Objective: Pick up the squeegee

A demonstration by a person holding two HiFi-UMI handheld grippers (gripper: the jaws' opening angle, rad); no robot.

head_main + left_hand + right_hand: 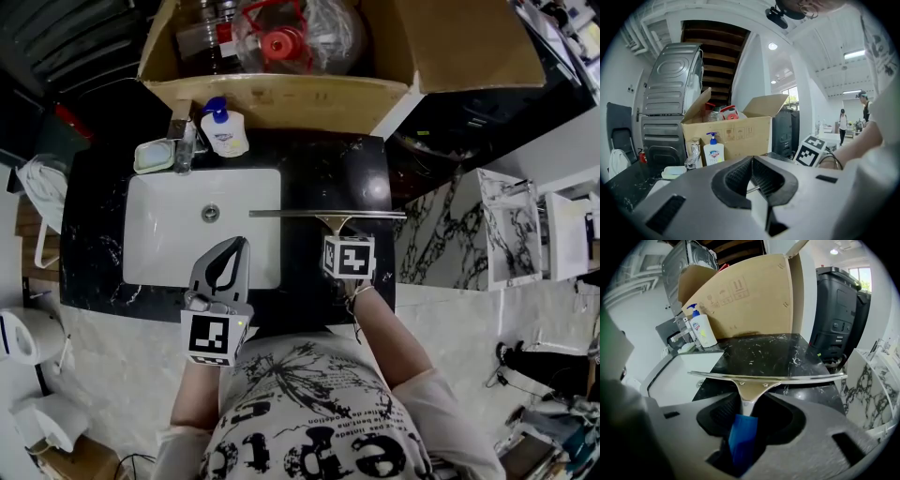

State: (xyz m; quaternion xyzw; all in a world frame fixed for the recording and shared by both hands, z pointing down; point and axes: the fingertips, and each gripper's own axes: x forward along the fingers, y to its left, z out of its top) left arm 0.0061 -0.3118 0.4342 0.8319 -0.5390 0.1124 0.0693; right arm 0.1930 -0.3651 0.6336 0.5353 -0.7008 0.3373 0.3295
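The squeegee (319, 214) lies with its long metal blade level across the black marble counter (328, 178), its left end reaching over the white sink (169, 234). In the right gripper view the blade (764, 377) spans the frame and its blue handle (743, 432) runs back between the jaws. My right gripper (337, 229) (749, 404) points steeply down and is shut on that handle, its tips hugging the metal neck. My left gripper (244, 242) (752, 161) hangs over the sink's front right part, shut and holding nothing.
A large cardboard box (281, 94) with bottles inside stands behind the counter. A soap pump bottle (223, 129), a tap (183, 141) and a soap dish (153, 156) sit at the sink's far edge. A black bin (839, 310) stands to the right.
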